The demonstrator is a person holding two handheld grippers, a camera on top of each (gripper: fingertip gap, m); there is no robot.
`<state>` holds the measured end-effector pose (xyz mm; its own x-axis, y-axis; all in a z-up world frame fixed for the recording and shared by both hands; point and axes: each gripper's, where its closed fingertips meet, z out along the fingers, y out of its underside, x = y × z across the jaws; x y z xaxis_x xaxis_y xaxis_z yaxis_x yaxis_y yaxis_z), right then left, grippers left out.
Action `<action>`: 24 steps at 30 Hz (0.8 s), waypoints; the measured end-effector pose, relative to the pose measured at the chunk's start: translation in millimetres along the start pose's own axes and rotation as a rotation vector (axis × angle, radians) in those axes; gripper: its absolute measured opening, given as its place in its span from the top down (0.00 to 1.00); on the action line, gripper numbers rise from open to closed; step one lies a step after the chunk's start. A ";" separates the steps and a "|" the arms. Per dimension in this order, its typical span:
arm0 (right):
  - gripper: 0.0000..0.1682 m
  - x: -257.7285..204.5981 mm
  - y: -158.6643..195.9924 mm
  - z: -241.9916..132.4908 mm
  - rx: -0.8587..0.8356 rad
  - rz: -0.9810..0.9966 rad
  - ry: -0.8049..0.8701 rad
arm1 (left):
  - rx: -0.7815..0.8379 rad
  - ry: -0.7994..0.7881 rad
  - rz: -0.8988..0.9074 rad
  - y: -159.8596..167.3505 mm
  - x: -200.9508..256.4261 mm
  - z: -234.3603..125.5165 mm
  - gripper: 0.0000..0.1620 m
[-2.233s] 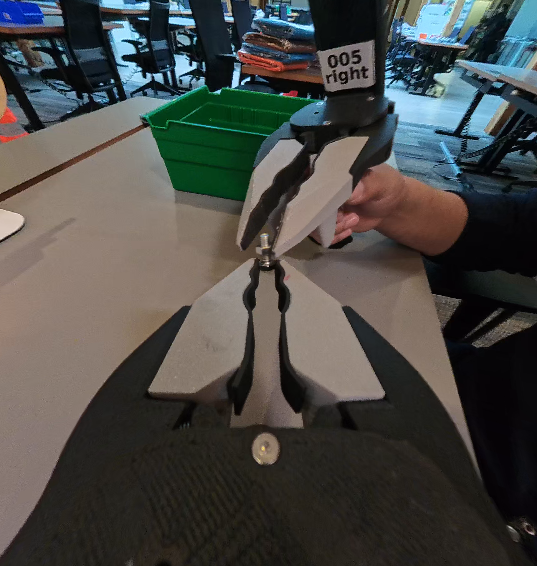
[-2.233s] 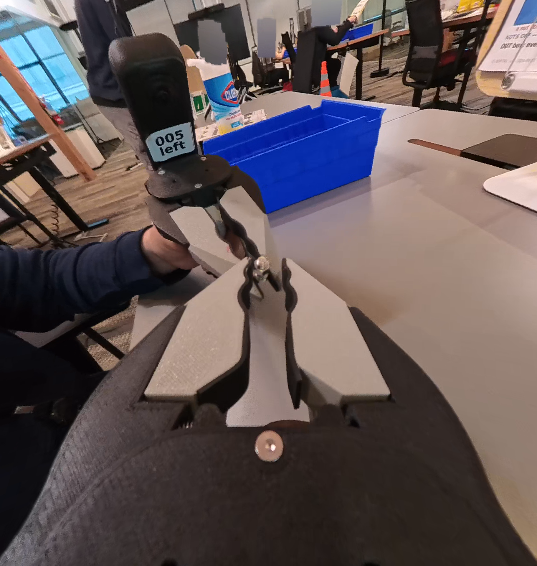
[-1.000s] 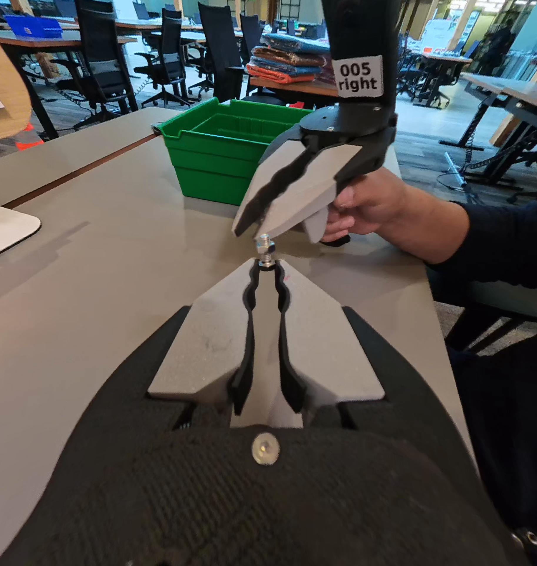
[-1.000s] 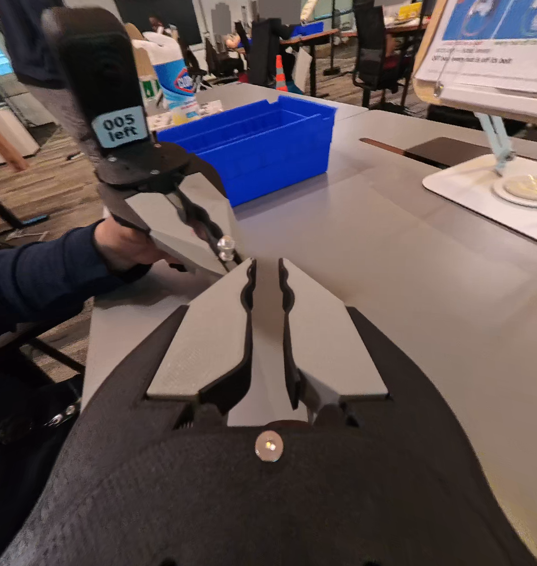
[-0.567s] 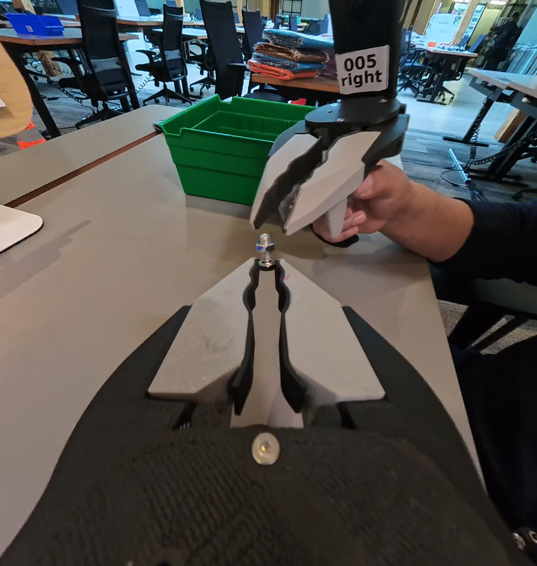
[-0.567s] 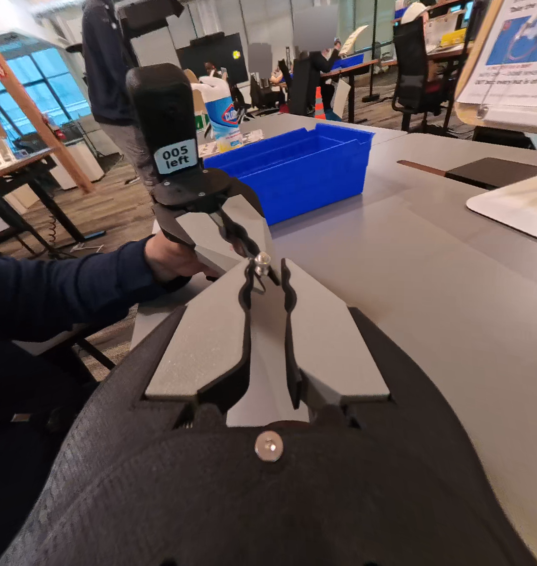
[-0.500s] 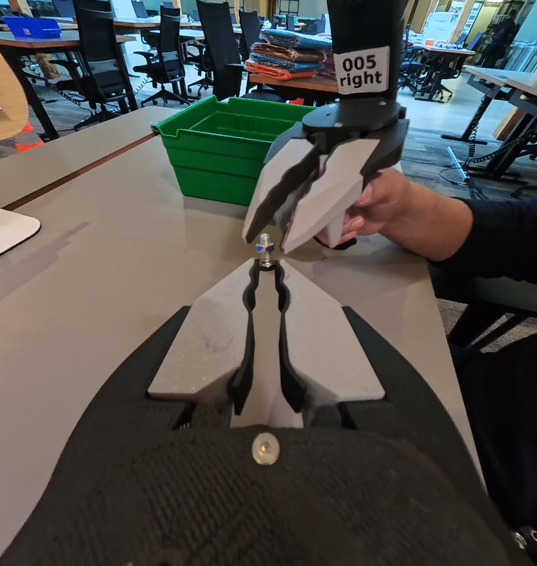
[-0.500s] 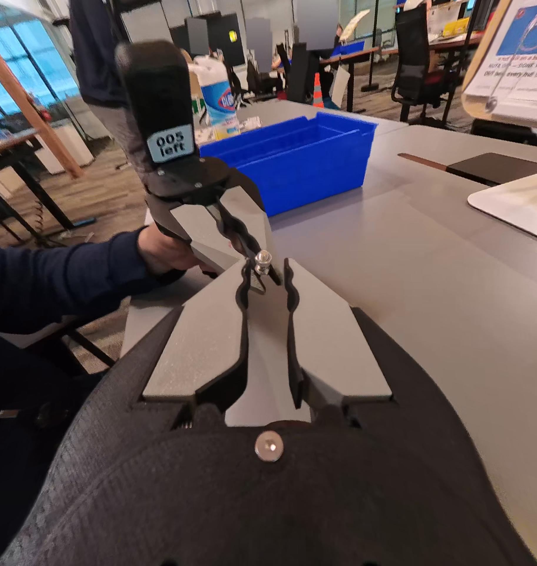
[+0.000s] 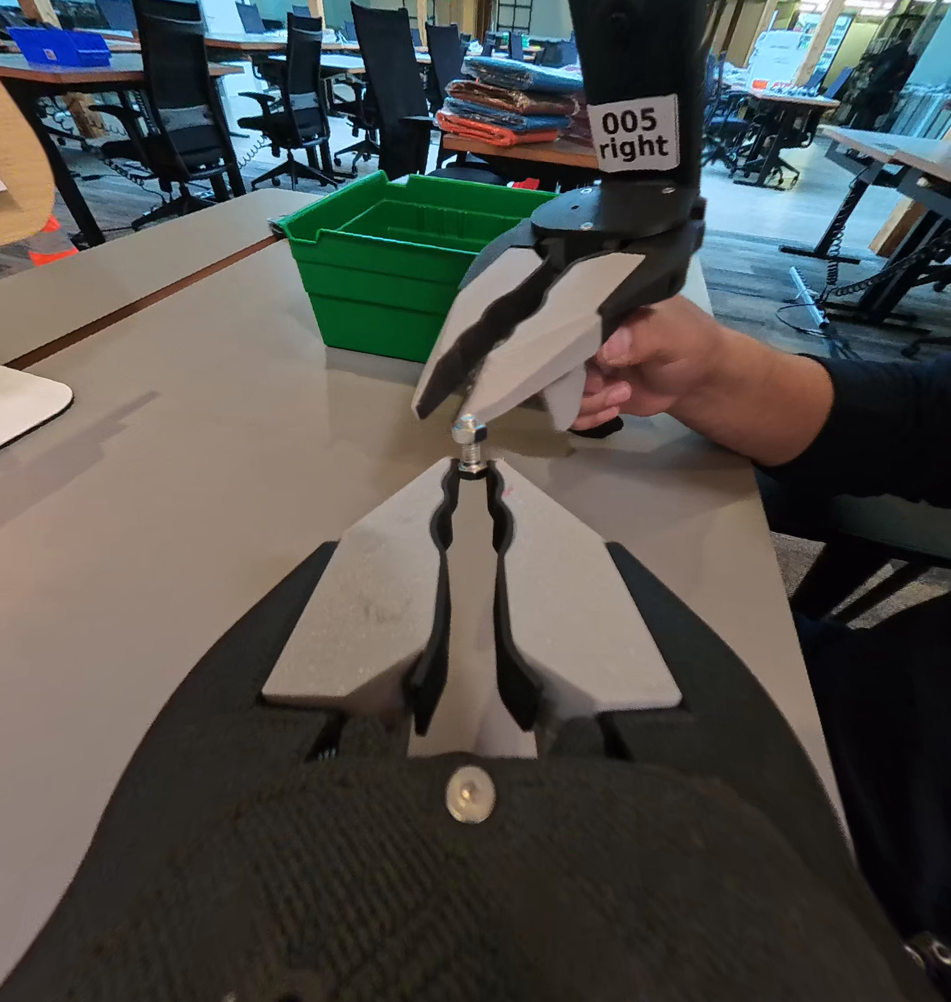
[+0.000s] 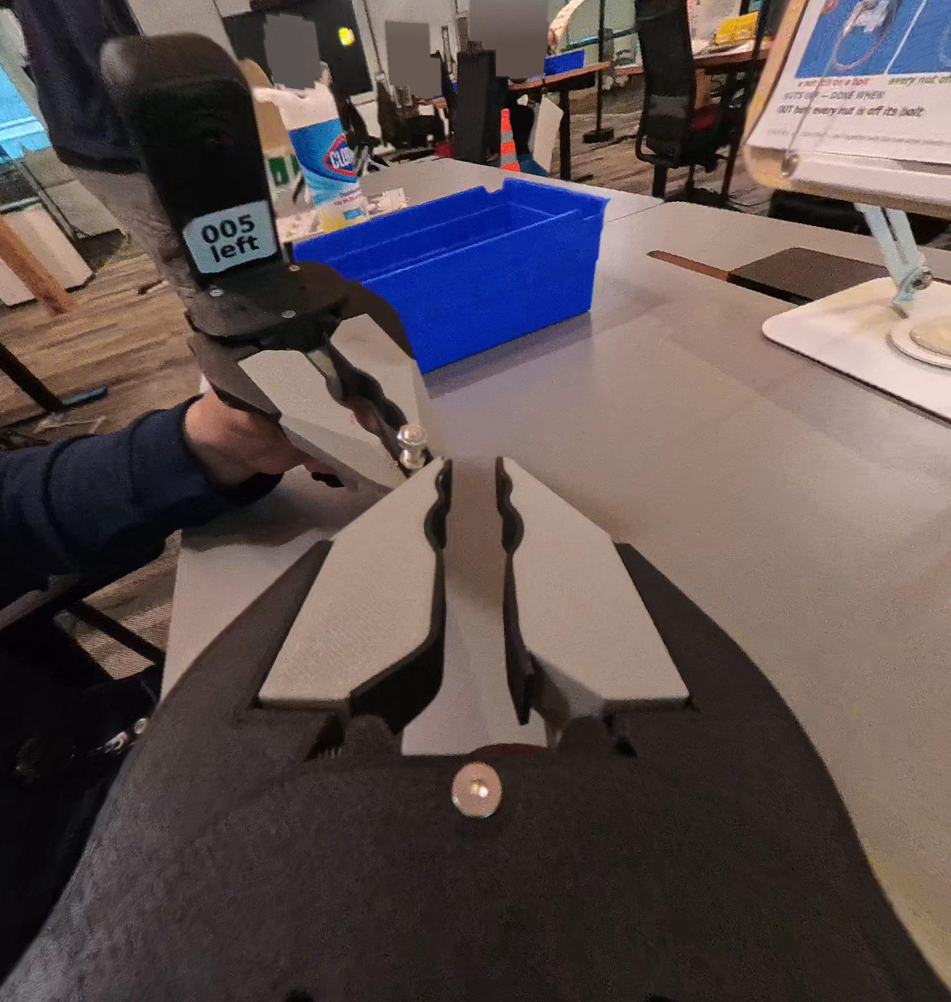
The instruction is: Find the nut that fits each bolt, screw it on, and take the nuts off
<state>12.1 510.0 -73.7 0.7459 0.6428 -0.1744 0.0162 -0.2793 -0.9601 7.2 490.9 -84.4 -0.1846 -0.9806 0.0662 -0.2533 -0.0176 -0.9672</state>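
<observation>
left wrist view: left gripper (image 9: 470,474) jaws pinching bolt (image 9: 469,453), right gripper (image 9: 446,404) jaws parted above, green bin (image 9: 386,282) behind

One bolt (image 9: 469,454), one nut (image 9: 469,432), two grippers, one green bin (image 9: 386,282), one blue bin (image 10: 478,282)

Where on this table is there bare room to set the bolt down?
Bare table lies between the blue bin and the white stand base, and left of the green bin. Crowded where both grippers meet.

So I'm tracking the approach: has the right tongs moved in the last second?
Yes. The right tongs swung right across the green bin, then back left.
</observation>
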 end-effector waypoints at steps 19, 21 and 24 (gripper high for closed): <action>0.91 -5.8 -6.1 -0.3 -0.018 -0.026 -0.016 | -0.016 -0.020 0.009 2.9 -3.0 1.1 0.95; 0.92 -2.8 -11.0 -4.8 0.006 -0.022 -0.015 | -0.004 -0.008 -0.001 0.7 -1.8 0.4 0.95; 0.91 -12.8 -17.9 -6.0 0.036 -0.042 -0.050 | -0.014 -0.009 0.013 2.3 -0.3 1.9 0.95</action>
<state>6.3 502.5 -53.0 0.7110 0.6883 -0.1440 0.0219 -0.2264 -0.9738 8.5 490.8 -87.1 -0.1796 -0.9824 0.0519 -0.2647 -0.0025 -0.9643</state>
